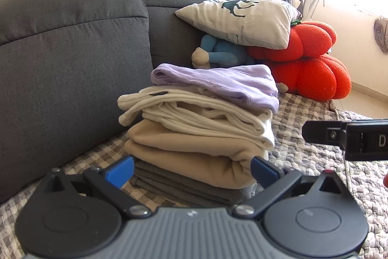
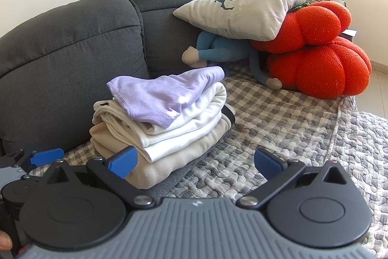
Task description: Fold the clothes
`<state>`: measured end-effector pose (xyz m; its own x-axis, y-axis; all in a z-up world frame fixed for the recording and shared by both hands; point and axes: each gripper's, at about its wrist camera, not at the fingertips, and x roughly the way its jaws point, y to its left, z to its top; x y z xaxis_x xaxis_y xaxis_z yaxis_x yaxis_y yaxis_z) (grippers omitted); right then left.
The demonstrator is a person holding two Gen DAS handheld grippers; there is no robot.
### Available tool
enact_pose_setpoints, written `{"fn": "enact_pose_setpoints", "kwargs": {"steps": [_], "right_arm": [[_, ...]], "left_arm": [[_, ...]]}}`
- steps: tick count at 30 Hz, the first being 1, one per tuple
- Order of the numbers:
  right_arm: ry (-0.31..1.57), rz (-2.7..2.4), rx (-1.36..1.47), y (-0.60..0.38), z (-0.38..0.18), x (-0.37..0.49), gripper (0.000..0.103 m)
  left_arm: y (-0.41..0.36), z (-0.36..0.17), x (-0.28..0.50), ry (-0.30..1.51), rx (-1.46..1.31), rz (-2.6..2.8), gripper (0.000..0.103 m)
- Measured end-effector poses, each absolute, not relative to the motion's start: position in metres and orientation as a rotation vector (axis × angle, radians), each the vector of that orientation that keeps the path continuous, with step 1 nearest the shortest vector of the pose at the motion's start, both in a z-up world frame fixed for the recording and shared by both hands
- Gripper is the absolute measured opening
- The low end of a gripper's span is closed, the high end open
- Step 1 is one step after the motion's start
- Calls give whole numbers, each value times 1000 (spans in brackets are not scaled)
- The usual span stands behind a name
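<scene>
A stack of folded clothes (image 1: 198,130) sits on the sofa seat: a lilac garment (image 1: 218,81) on top, cream pieces, a beige one (image 1: 184,157) and a grey one at the bottom. It also shows in the right wrist view (image 2: 165,123). My left gripper (image 1: 192,172) is open and empty, its blue pads just in front of the stack's lower layers. My right gripper (image 2: 196,162) is open and empty, in front of and to the right of the stack. The right gripper's body shows at the right edge of the left wrist view (image 1: 351,137).
A dark grey sofa back (image 1: 72,60) rises behind the stack. A checked quilt (image 2: 291,118) covers the seat. A white printed pillow (image 2: 242,9), a blue plush toy (image 2: 218,50) and two orange pumpkin cushions (image 2: 320,64) lie at the far right.
</scene>
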<state>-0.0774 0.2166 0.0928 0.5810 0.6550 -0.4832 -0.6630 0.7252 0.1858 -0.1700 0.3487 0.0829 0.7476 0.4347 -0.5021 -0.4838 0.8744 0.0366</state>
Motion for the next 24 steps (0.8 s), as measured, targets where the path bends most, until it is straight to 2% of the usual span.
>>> {"fn": "enact_pose_setpoints", "kwargs": {"steps": [24], "right_arm": [[575, 777, -11, 217, 91, -77, 103]], "left_arm": [[345, 83, -170, 523, -97, 487, 102]]}}
